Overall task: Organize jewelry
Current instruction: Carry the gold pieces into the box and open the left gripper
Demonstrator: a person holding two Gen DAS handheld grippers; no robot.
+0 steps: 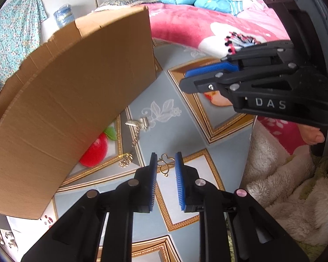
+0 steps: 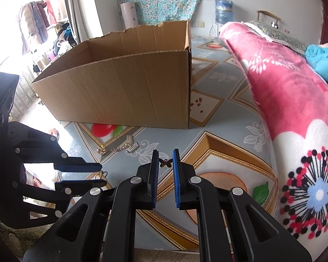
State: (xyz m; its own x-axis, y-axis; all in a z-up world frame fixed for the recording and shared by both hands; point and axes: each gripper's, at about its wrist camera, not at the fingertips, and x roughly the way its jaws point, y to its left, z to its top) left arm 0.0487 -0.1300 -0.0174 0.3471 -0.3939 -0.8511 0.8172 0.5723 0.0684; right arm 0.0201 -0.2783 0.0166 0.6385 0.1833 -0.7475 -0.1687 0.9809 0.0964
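Jewelry, left wrist view: gold heart piece [image 1: 165, 163] sits between my left gripper [image 1: 166, 159] tips, pads closed in on both its edges, so I judge it clamped for carrying. Ahead of the tips, a silver chain [image 1: 140, 123] and a gold cluster [image 1: 125, 160] lie loose on the patterned sheet [image 1: 175, 131], not yet picked. Cardboard box [image 1: 76, 87] stands ahead-left, likely where it all goes.

Right wrist view: my right gripper [image 2: 165, 152] is clamped on a butterfly charm [image 2: 165, 163], pinched by the wings at the very tips so it can't slip. The box is straight ahead with its top open.
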